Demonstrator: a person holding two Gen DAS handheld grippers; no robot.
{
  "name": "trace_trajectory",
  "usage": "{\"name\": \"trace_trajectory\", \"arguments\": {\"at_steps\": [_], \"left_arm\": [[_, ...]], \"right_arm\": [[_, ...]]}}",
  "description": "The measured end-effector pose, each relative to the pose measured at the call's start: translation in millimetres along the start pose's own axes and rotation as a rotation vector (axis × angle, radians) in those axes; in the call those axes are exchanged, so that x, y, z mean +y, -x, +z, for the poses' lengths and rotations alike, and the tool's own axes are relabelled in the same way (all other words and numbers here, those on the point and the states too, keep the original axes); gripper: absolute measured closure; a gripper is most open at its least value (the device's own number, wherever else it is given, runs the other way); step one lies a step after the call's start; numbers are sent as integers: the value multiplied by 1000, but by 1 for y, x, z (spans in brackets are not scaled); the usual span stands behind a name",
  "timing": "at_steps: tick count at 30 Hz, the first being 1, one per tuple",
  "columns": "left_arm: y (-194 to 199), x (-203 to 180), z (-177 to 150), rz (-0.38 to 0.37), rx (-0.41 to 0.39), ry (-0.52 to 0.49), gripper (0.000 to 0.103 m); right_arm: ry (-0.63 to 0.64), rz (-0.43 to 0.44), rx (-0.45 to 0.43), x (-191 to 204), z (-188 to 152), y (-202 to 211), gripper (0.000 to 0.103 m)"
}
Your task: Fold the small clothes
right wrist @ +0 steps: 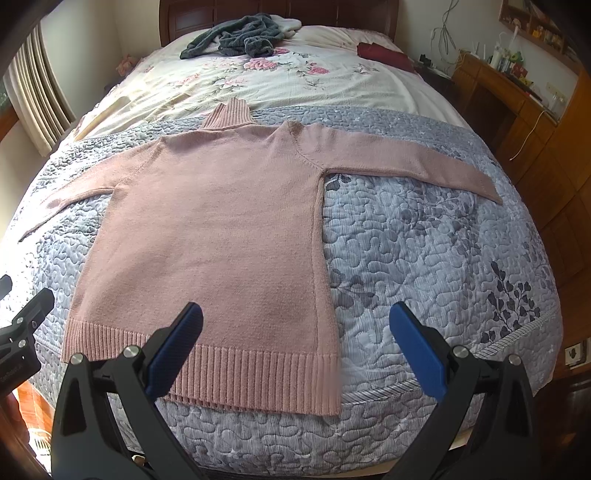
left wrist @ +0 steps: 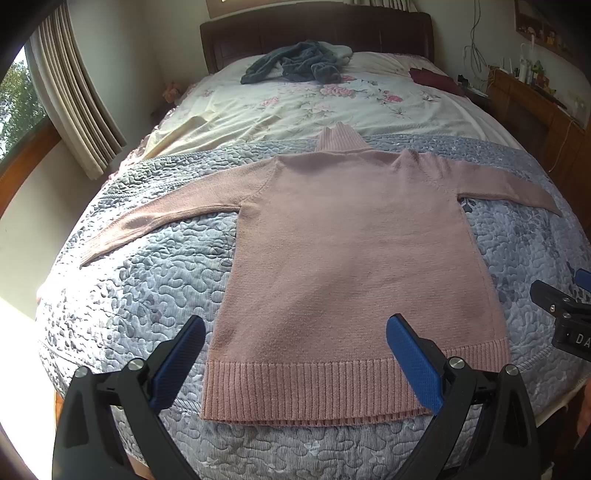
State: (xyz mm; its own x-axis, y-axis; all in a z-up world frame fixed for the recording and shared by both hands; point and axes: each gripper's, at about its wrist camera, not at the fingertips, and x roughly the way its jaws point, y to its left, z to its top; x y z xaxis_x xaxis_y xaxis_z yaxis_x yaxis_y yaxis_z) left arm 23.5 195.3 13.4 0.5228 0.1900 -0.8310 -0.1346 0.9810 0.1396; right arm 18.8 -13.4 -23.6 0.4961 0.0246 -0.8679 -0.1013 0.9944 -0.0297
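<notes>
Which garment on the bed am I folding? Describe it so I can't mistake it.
On the bed, look at the grey quilted blanket across the near end. The pink sweater lies flat there, sleeves spread, unlike the crumpled dark grey clothes by the headboard.

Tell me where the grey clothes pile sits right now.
The grey pile lies at the far end of the bed by the dark headboard, on the floral sheet, beyond the pink sweater and left of the maroon cloth.
</notes>
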Motion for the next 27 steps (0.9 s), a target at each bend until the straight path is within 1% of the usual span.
{"name": "trace_trajectory", "arguments": {"at_steps": [27], "left_arm": [[-6,1,1,14,11,-10,4]], "right_arm": [[-1,2,4,-1,3,-5,3]]}}
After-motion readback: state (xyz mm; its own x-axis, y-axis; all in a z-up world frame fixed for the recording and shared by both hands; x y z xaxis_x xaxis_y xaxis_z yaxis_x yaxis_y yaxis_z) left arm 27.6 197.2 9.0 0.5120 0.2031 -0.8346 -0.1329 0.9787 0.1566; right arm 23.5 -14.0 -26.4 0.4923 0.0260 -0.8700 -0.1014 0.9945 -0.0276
